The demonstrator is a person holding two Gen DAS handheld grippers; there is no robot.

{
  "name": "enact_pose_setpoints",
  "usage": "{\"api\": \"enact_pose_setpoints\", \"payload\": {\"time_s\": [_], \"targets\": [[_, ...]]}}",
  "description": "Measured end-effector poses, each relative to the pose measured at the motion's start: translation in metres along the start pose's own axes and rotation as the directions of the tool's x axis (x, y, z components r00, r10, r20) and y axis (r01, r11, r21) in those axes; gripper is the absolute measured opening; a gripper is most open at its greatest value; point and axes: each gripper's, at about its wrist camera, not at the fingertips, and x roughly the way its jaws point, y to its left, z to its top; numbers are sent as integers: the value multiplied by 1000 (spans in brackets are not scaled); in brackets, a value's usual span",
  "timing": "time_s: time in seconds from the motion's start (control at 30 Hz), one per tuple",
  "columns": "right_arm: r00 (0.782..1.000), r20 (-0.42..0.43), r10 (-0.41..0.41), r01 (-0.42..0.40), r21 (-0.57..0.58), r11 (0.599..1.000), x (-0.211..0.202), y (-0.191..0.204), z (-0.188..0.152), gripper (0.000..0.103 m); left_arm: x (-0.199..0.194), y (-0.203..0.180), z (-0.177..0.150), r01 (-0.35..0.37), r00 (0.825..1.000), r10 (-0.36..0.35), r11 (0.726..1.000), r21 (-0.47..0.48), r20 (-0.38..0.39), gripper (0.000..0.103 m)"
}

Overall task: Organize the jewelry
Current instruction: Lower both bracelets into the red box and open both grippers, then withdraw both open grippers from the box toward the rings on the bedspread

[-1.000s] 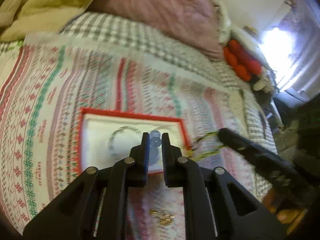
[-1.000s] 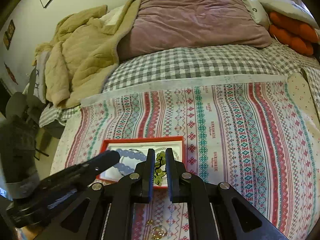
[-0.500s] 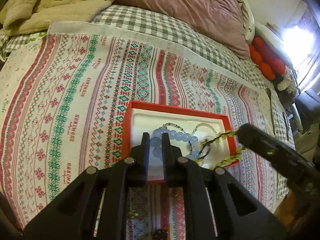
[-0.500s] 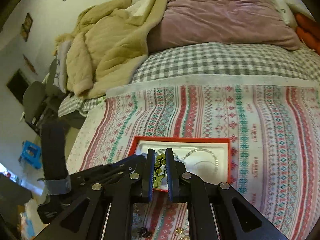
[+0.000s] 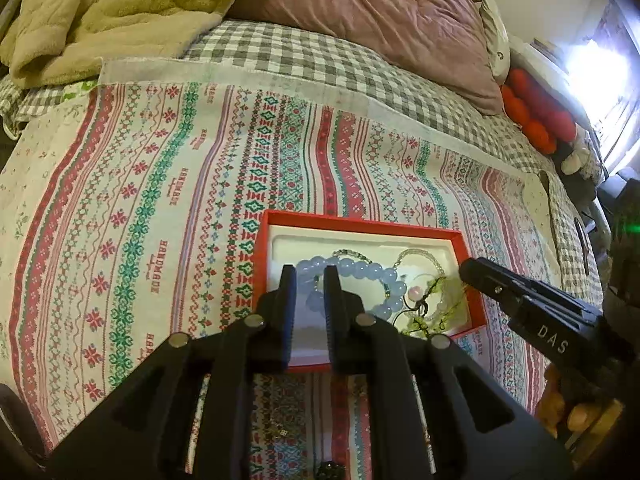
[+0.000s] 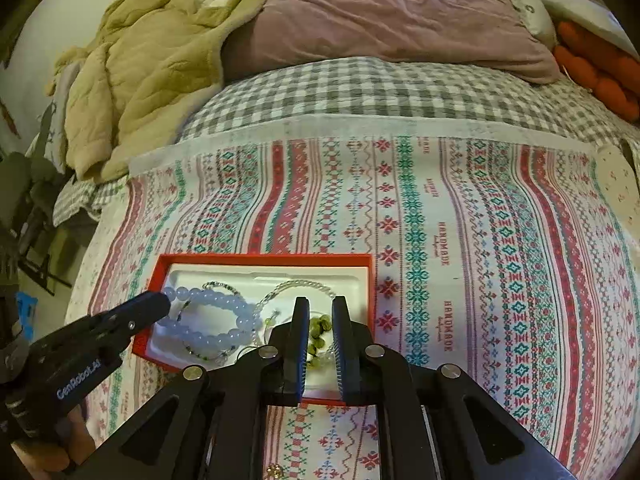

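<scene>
Both grippers' jaws stand apart, holding nothing, the left gripper (image 5: pixel 310 280) and right gripper (image 6: pixel 320 316) over the red box (image 6: pixel 264 259), which holds a blue bead bracelet (image 6: pixel 212 320), a green bead string (image 6: pixel 318 330) and a clear bead bracelet (image 6: pixel 296 286).

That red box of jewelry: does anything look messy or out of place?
Yes. In the red box the bracelets lie tangled: blue beads, clear beads, green beads. Small gold pieces lie outside on the cloth.

The left gripper (image 5: pixel 310 280) covers the near side of the blue bead bracelet (image 5: pixel 362 274) and part of the red box (image 5: pixel 360 224). The right gripper (image 6: pixel 320 320) hides most of the green bracelet (image 6: pixel 318 330) (its grip cannot be told). A small gold piece (image 6: pixel 275 470) is too tiny to identify.
</scene>
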Motion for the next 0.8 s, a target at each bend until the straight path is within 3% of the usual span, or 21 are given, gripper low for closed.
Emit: {"api": "enact_pose_setpoints", "payload": {"time_s": [0.13, 0.2, 0.27, 0.3, 0.43, 0.6, 0.8], "targets": [[999, -26, 28, -27, 26, 999, -5, -6, -1, 21, -9, -5, -1, 7, 1000, -7, 1000, 15, 3, 45], [999, -28, 29, -28, 18, 999, -10, -7, -3, 30, -15, -8, -3, 1, 1000, -2, 999, 35, 10, 48], [999, -18, 36, -36, 16, 999, -20, -8, -6, 65, -22, -11, -6, 0, 1000, 0, 999, 46, 9, 52], [999, -3, 41, -41, 11, 999, -26, -8, -9, 69, -24, -11, -7, -1, 1000, 0, 999, 49, 9, 57], [999, -4, 50, -50, -33, 998, -41, -4, -19, 70, -32, -15, -15, -20, 1000, 20, 997, 71, -6, 75], [1000, -17, 26, -27, -74, 997, -50, -5, -36, 71, -38, -17, -30, -35, 998, 38, 995, 89, -41, 85], [1000, -17, 1, -2, -89, 996, -61, -13, -52, 82, -38, -19, -53, -65, 993, 77, 989, 130, -89, 97]]}}
